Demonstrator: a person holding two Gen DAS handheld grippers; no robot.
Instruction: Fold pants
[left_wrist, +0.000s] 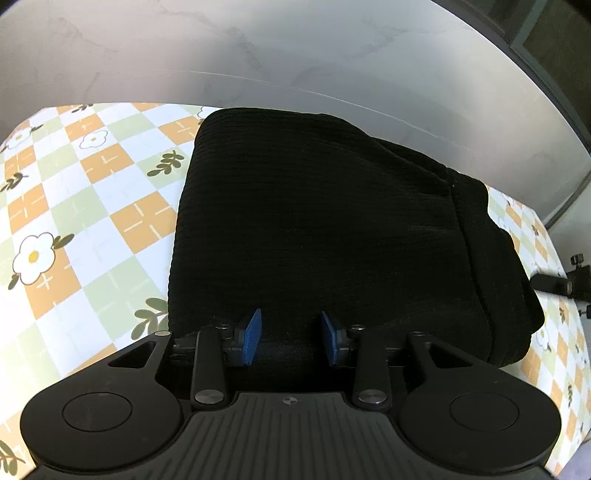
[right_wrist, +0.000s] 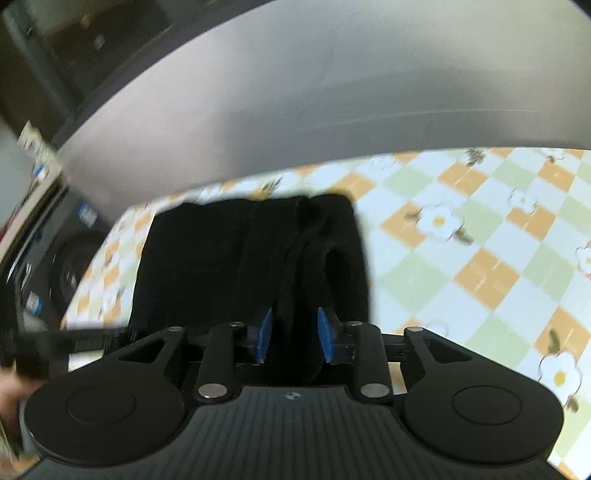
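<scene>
Lying folded, black pants (left_wrist: 314, 229) sit between both grippers' parted jaws.

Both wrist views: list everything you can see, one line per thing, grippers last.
pants: one, black ribbed fabric, folded into a thick bundle lying on the tablecloth
tablecloth: one, white, orange and pale green checks with daisies and leaves, covering the table
wall: grey, behind the table
washing machine: one, dark, left edge of the right wrist view, blurred
left gripper: one, black with blue pads, jaws apart at the near edge of the pants
right gripper: one, black with blue pads, jaws apart with a fold of the pants between them
</scene>
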